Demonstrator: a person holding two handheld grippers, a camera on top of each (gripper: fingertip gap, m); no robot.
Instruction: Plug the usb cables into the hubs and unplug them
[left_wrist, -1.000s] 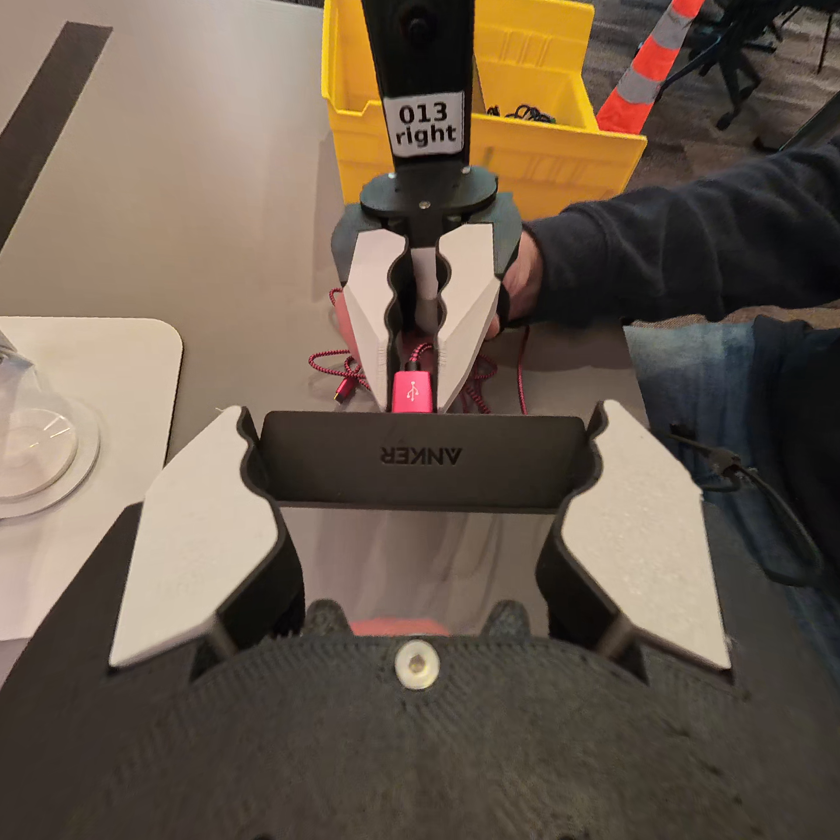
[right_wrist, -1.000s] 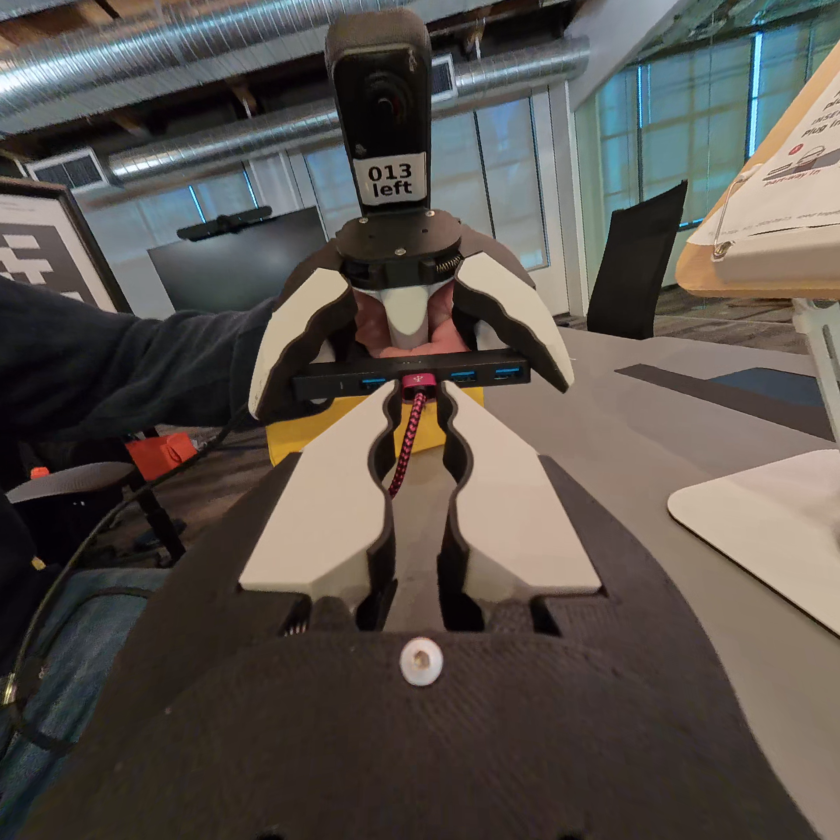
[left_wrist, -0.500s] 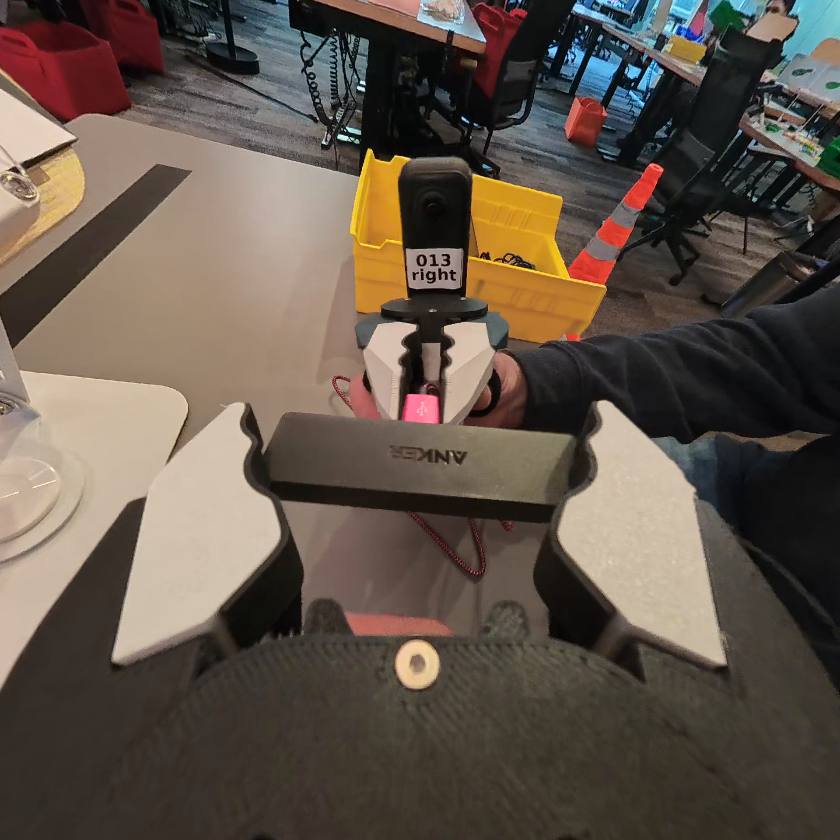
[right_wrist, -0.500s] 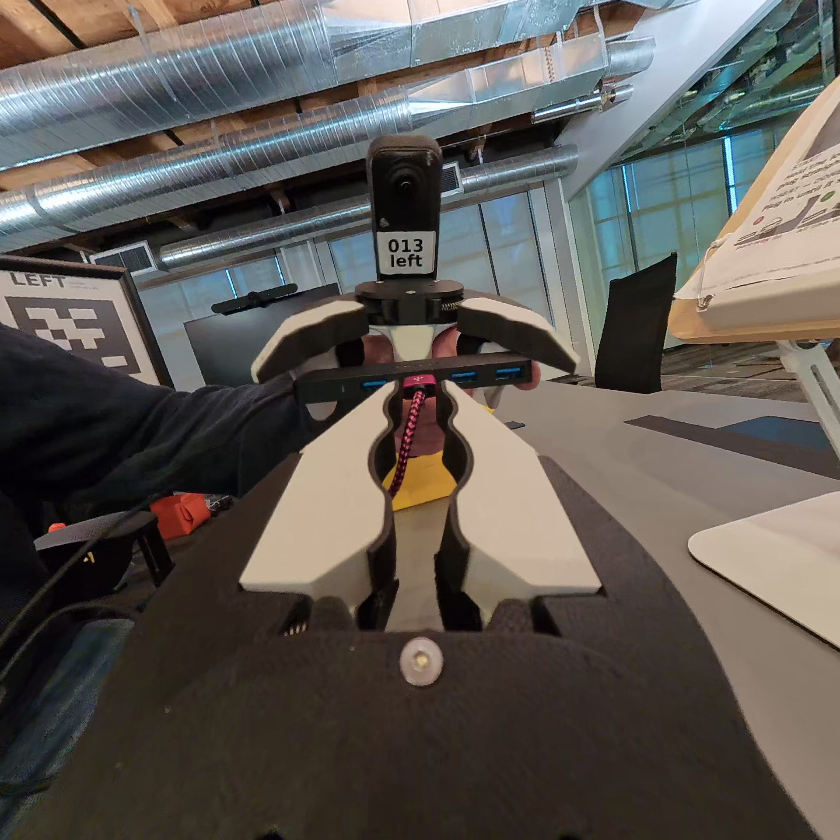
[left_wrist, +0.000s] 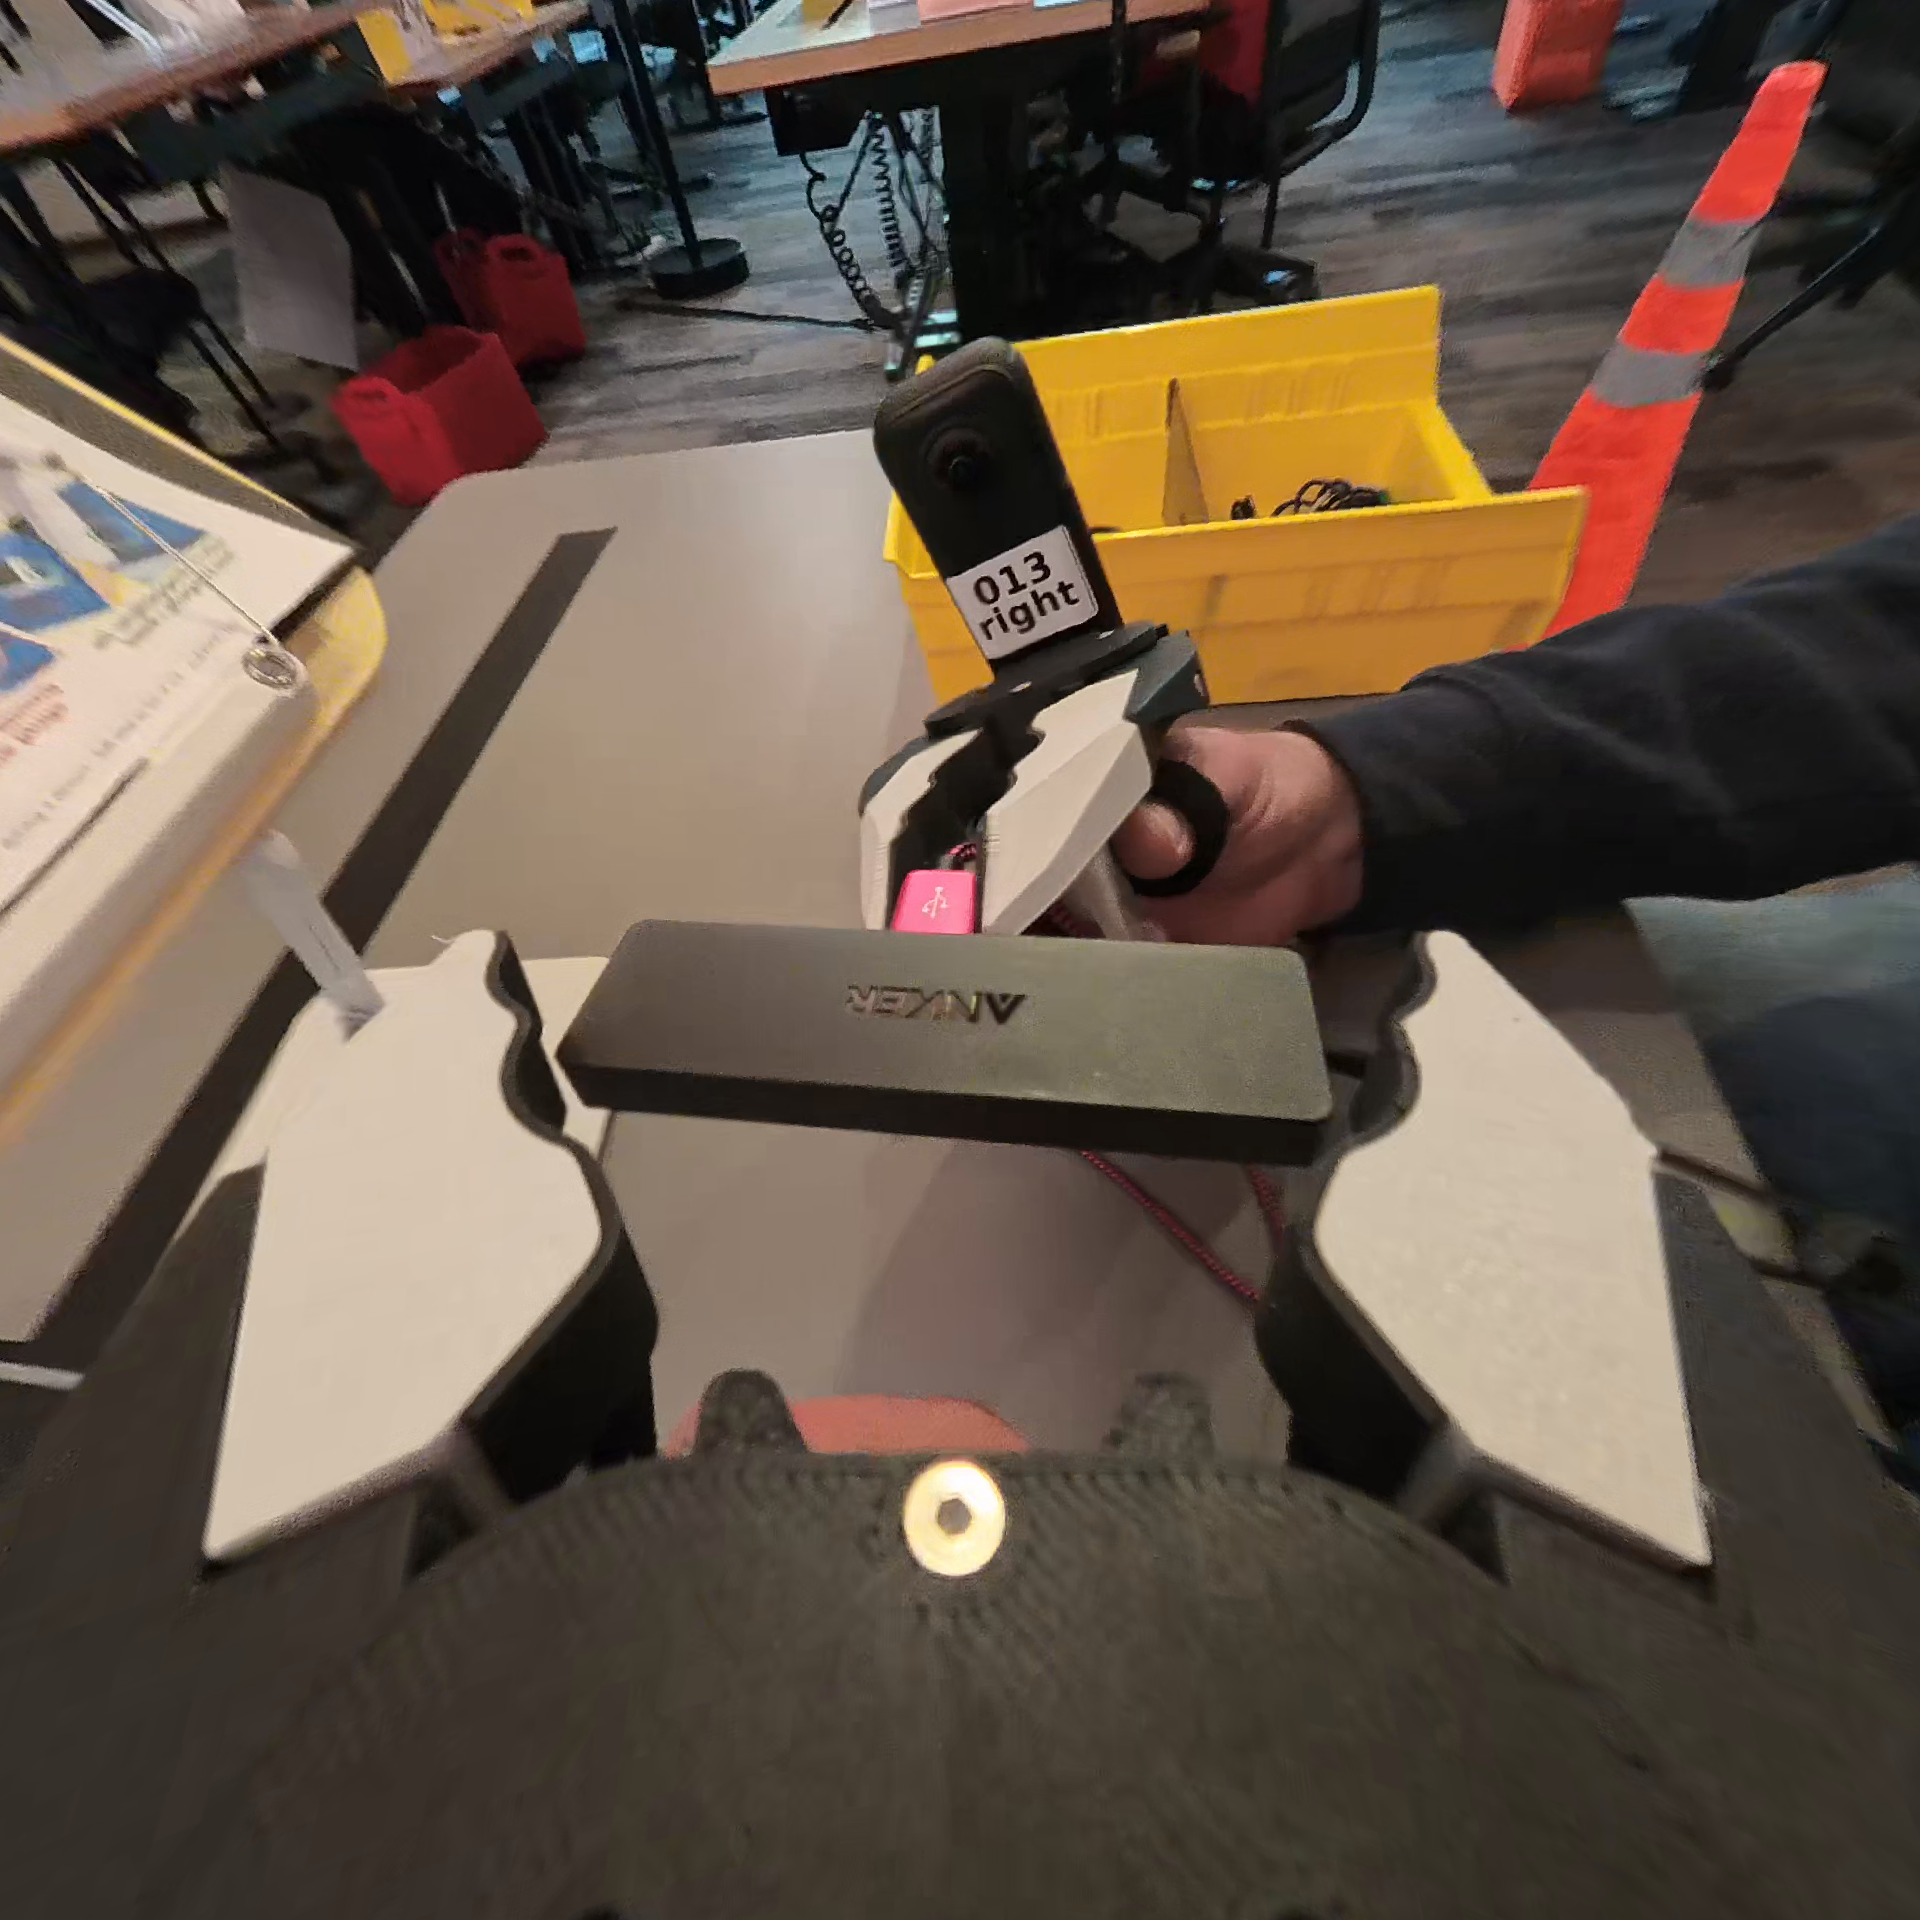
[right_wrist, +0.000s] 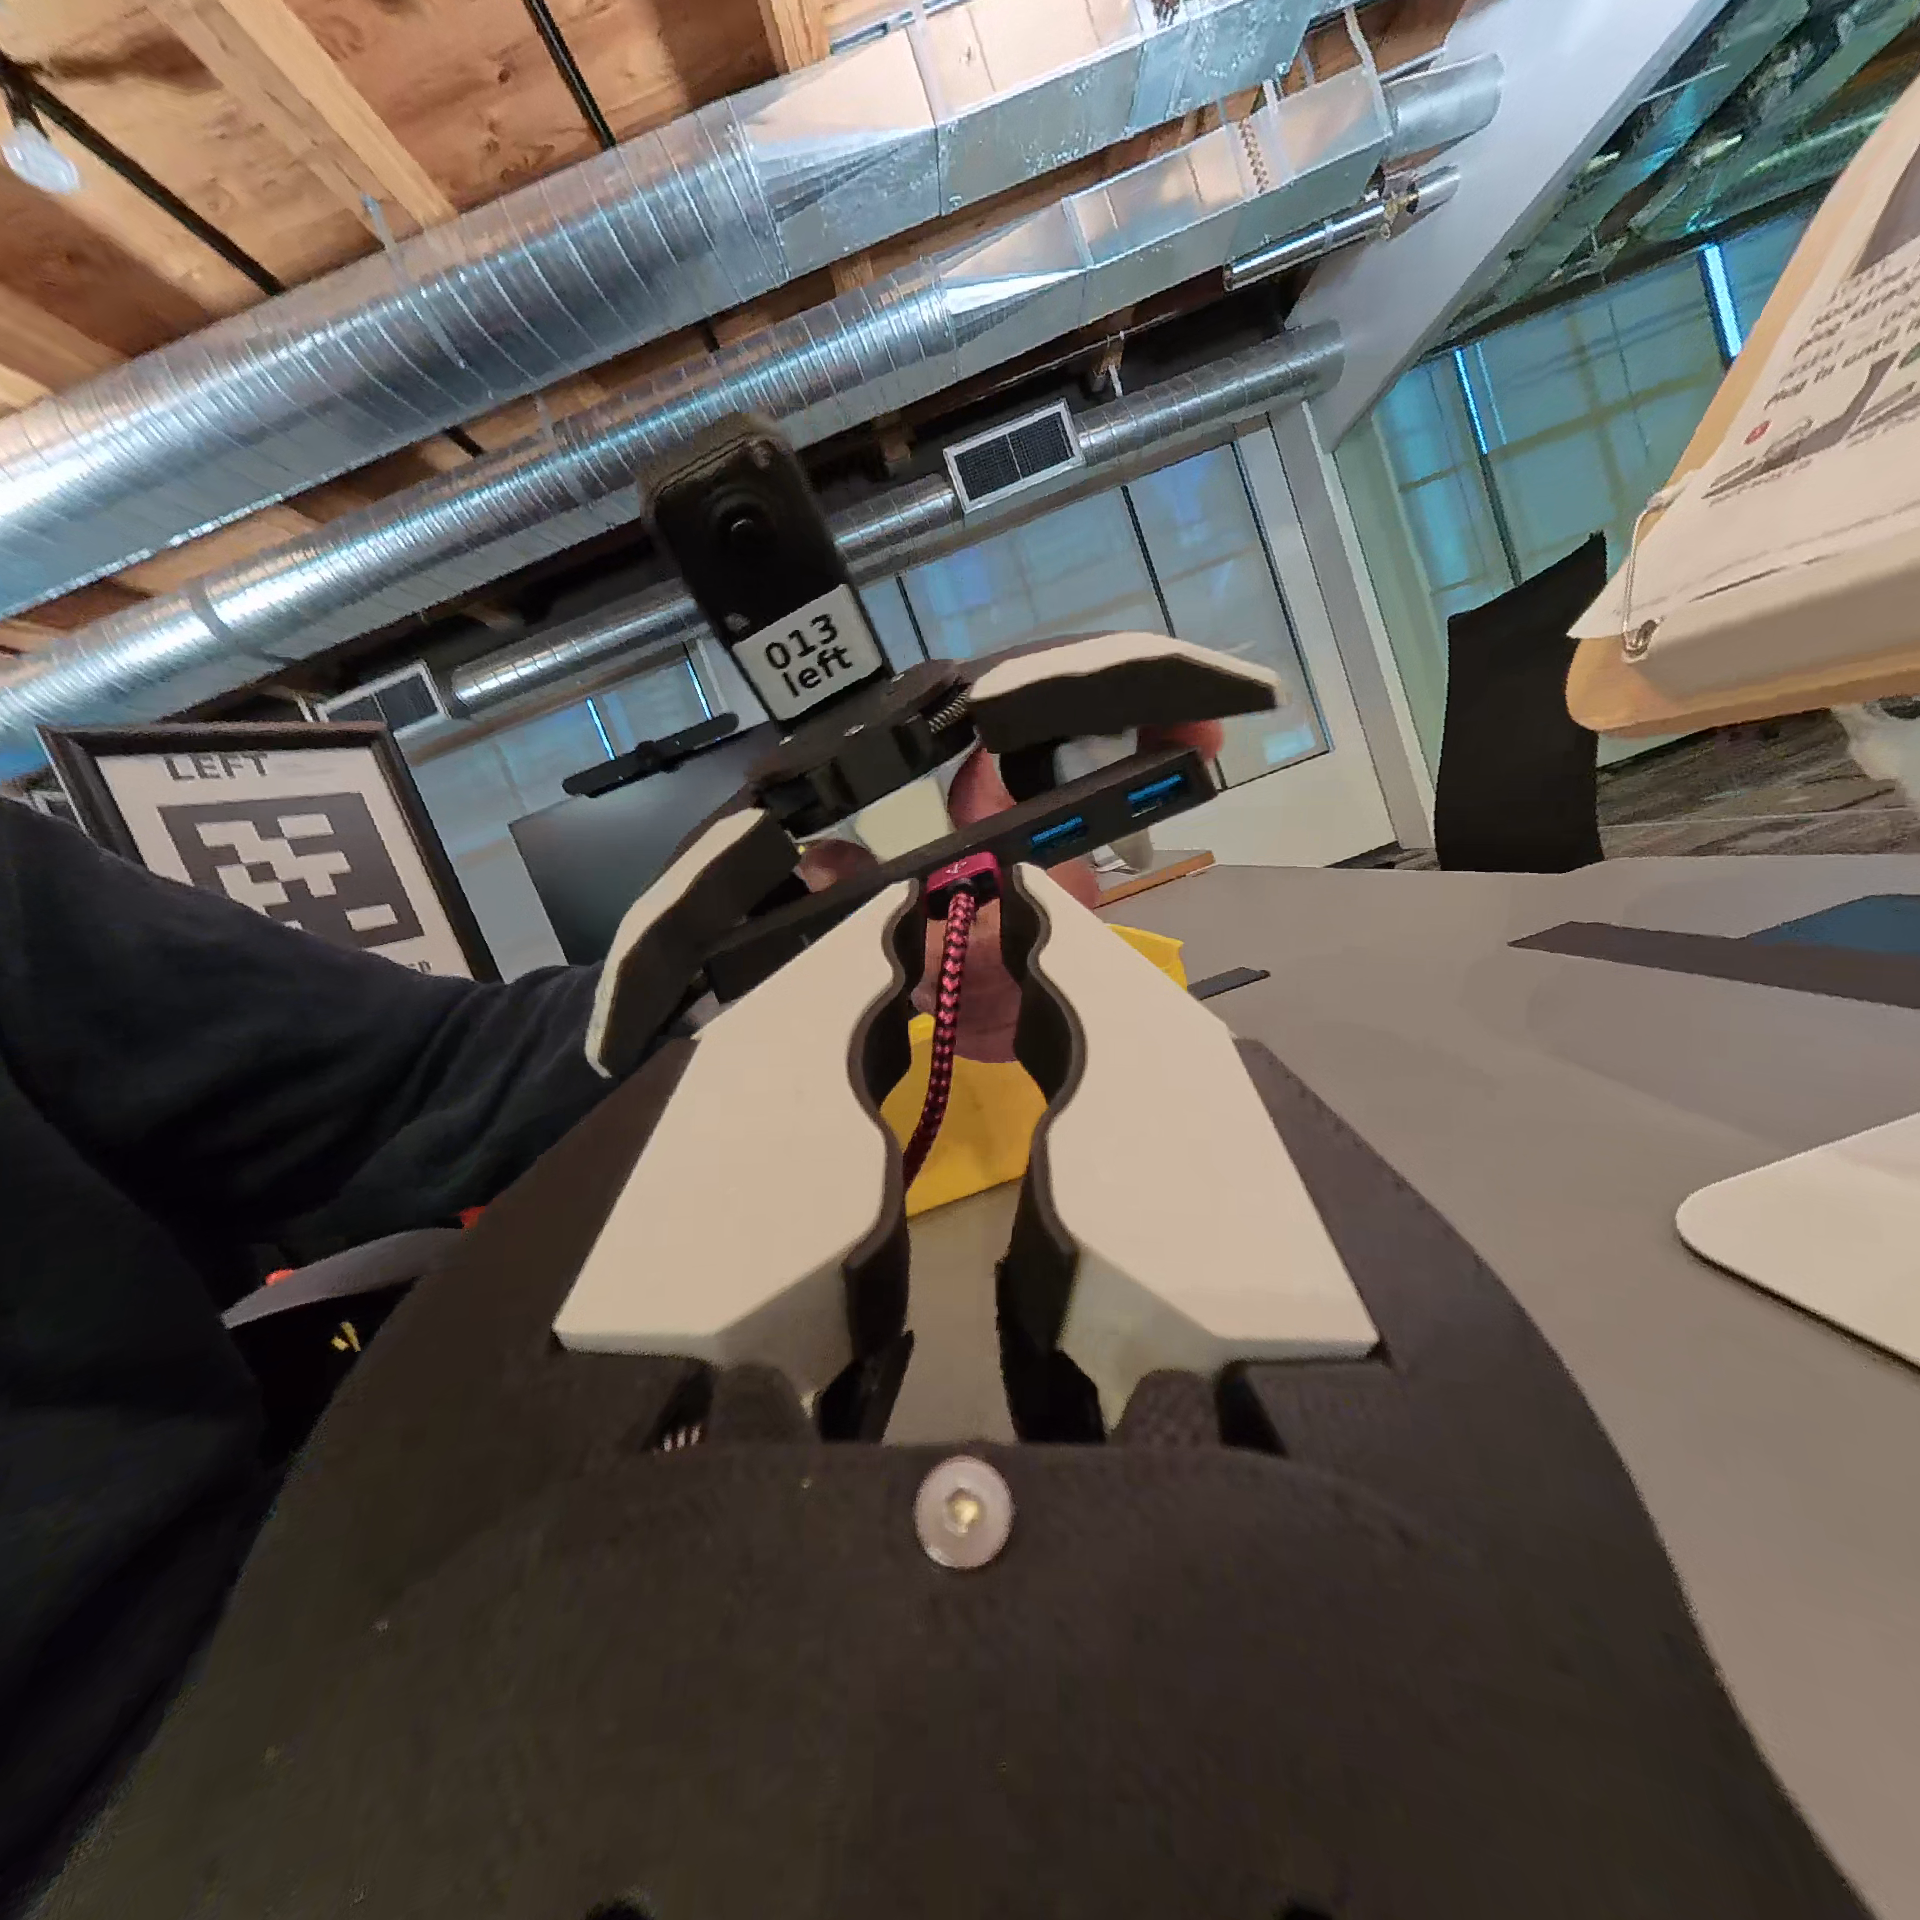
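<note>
gripping the black usb hub (left_wrist: 945, 1039) by its two short ends, the left gripper (left_wrist: 940, 1081) is holding it tilted in the air above the grey surface (left_wrist: 665, 665). the right gripper (right_wrist: 961, 904) is facing it, its jaws clenching on the pink plug (right_wrist: 964, 869) of the braided usb cable (right_wrist: 940, 1029), which is sitting in a port on the hub's front edge. behind, a yellow bin (left_wrist: 1351, 561) is resting on the surface.
</note>
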